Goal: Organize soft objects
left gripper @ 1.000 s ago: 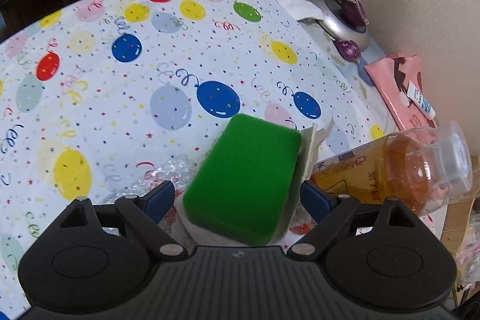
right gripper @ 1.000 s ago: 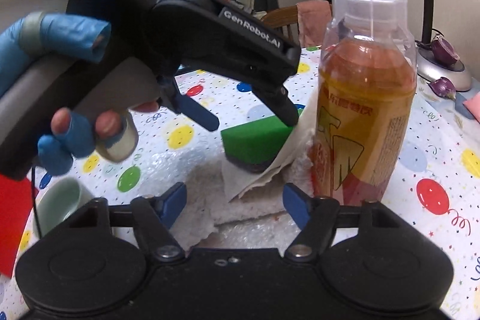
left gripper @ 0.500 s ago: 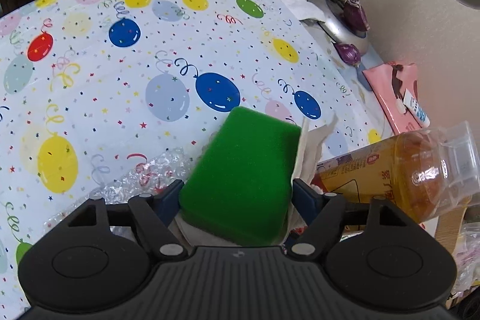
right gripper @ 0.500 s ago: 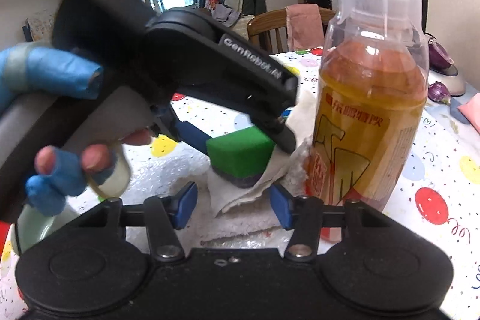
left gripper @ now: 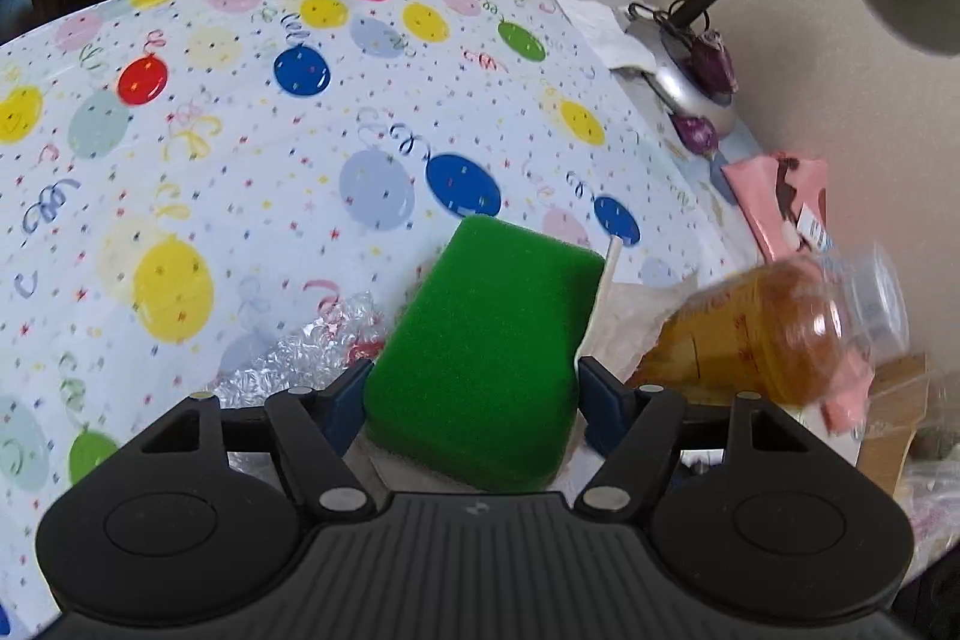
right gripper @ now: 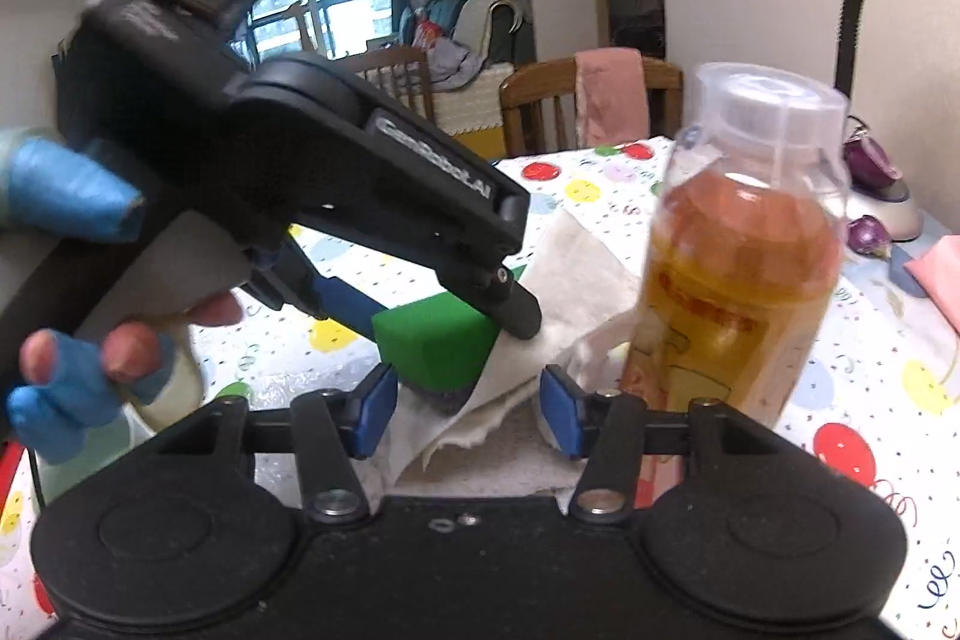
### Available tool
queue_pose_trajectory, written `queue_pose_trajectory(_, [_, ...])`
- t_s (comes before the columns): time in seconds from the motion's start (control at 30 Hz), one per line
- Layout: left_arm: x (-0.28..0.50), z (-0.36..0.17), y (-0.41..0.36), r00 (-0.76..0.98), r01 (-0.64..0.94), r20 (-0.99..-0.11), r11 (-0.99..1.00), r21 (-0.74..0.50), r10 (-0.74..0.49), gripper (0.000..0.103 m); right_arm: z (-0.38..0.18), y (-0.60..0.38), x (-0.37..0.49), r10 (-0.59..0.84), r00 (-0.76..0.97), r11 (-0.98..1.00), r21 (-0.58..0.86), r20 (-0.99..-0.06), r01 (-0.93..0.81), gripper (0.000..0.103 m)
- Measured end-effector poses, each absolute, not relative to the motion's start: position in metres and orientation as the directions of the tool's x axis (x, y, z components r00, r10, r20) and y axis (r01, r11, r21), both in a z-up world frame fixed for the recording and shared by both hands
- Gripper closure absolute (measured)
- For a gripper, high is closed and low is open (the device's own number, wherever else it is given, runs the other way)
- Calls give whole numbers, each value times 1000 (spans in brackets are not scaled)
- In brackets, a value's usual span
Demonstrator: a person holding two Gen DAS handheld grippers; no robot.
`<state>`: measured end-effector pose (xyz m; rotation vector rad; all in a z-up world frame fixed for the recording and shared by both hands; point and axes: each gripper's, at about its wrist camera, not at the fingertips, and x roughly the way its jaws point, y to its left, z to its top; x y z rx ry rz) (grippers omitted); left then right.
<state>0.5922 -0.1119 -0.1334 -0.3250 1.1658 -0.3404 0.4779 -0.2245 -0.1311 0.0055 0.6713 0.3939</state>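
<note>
A green sponge [left gripper: 486, 340] with a dark underside sits between the blue pads of my left gripper [left gripper: 474, 388]. The jaws are closing and both pads press its long sides. In the right wrist view that left gripper [right gripper: 441, 322] slants down from the left onto the sponge [right gripper: 432, 346], which rests on a crumpled white paper towel [right gripper: 576, 268]. My right gripper [right gripper: 468, 406] is low in front, its pads against the edges of the white towel layers. Bubble wrap [left gripper: 300, 352] lies underneath.
A plastic bottle of amber drink [right gripper: 738, 280] stands just right of the pile, close to my right finger. A desk lamp [left gripper: 690, 82] and a pink packet [left gripper: 780, 196] are by the wall. A hand with blue finger wraps [right gripper: 66, 388] holds the left gripper. Balloon tablecloth [left gripper: 240, 160] stretches left.
The left jaws drew in from beside the sponge until the pads met its sides. The right jaws narrowed around the white towel. The left gripper shifted slightly over the table.
</note>
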Motion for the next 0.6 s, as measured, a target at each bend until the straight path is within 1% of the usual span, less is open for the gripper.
queue_pose_trajectory(0.17, [576, -134, -105, 325, 87, -849, 907, -412, -416, 31, -133, -223, 478, 398, 685, 908, 152, -610, -391, 52])
queue_pose_trajectory(0.2, [573, -135, -103, 319, 82, -851, 907, -413, -417, 31, -135, -223, 476, 404, 678, 903, 147, -614, -405, 53])
queue_pose_trajectory(0.27, [570, -139, -97, 306, 71, -853, 903, -424, -424, 31, -136, -221, 472, 413, 666, 892, 129, -622, -433, 58])
queue_pose_trajectory(0.43, [567, -144, -91, 283, 59, -850, 893, -446, -444, 32, -138, -222, 462, 425, 639, 877, 116, -641, -467, 77])
queue_pose_trajectory(0.5, [566, -141, -92, 286, 70, -846, 890, -450, -450, 32, -139, -227, 457, 423, 634, 882, 135, -647, -451, 94])
queue_pose_trajectory(0.53, [565, -139, -92, 287, 76, -842, 888, -454, -456, 32, -140, -230, 459, 420, 633, 888, 149, -650, -436, 95])
queue_pose_trajectory(0.57, [565, -138, -92, 289, 81, -840, 886, -456, -459, 32, -141, -234, 462, 425, 627, 889, 172, -652, -424, 102])
queue_pose_trajectory(0.6, [564, -138, -92, 290, 84, -843, 889, -449, -453, 32, -142, -238, 463, 426, 623, 892, 188, -656, -412, 103])
